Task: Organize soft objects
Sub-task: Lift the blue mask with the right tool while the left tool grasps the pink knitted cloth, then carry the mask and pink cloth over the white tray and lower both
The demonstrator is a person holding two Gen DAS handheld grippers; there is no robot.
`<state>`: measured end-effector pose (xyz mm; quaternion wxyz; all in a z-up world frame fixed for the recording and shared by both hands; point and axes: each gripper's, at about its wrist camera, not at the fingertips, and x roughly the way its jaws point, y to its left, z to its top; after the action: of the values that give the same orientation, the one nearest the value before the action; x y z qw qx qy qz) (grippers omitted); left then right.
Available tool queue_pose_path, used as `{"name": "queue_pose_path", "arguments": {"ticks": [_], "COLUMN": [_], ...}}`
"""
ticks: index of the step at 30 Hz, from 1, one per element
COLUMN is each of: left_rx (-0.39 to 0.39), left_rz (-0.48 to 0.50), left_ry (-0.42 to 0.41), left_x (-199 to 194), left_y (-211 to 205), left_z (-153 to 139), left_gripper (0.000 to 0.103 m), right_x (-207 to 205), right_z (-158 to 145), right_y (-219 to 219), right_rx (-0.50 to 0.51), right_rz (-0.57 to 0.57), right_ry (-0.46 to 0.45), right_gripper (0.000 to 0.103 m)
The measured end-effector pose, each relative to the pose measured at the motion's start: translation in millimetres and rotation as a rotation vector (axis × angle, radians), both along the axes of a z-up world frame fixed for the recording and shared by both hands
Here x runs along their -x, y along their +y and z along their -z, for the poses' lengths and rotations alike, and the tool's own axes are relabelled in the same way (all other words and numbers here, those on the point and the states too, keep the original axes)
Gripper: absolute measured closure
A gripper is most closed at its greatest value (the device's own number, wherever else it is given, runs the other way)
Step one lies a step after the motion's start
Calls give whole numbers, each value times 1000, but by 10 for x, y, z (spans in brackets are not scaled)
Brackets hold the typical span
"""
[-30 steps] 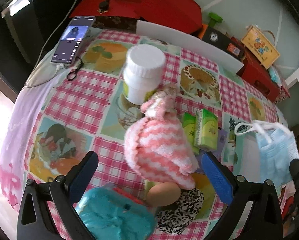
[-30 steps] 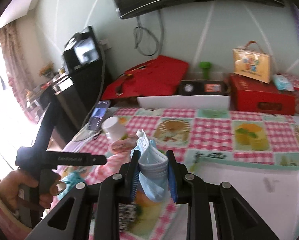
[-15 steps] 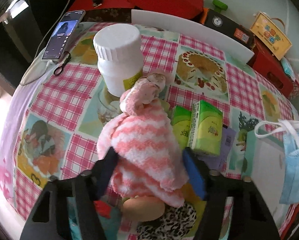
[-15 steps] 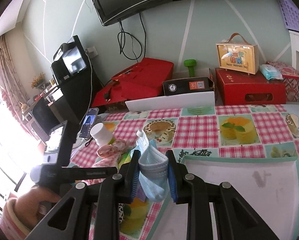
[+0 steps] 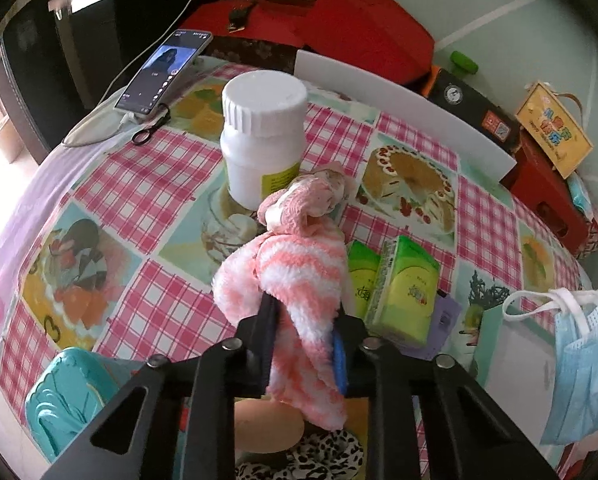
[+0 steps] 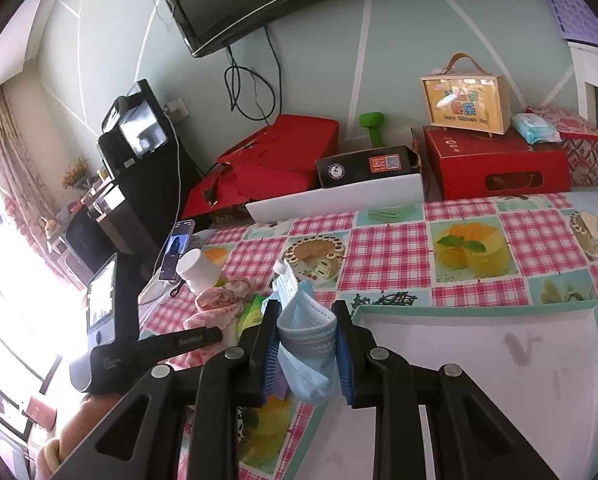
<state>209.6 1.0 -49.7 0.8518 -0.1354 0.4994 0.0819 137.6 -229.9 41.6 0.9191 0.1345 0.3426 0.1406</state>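
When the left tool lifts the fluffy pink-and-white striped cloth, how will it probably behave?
The fluffy pink-and-white striped cloth will probably flop and hang, since it already bunches and folds around the left tool. It looks light for its size. Its far end lies against the white plastic bottle, so it might nudge the bottle.

My tablecloth (image 5: 147, 184) is pink-and-white check broken by pale green squares printed with cakes and fruit. On it, a white bottle (image 5: 261, 136) carries a yellow-green label. Just in front of the bottle lies a fluffy sock (image 5: 299, 276), striped salmon pink and white. Right of the sock sit bright green tissue packs (image 5: 405, 292). Further right hangs a light blue mask (image 5: 583, 368) with white loops. Nearer me than the sock are a teal bag (image 5: 65, 392) and a black-and-white leopard-print cloth (image 5: 323, 460). Behind the tablecloth stand red boxes (image 6: 495, 164).
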Motion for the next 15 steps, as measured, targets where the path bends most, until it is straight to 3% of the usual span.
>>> {"name": "queue_pose_path", "arguments": {"ticks": [15], "left_rx": [84], "left_rz": [21], "left_ry": [-40], "left_x": [24], "left_y": [156], "left_z": [-20], "left_gripper": [90], "right_x": [2], "right_z": [55], "right_y": [-67], "right_rx": [0], "right_rz": [40], "right_ry": [22], "right_gripper": [76]}}
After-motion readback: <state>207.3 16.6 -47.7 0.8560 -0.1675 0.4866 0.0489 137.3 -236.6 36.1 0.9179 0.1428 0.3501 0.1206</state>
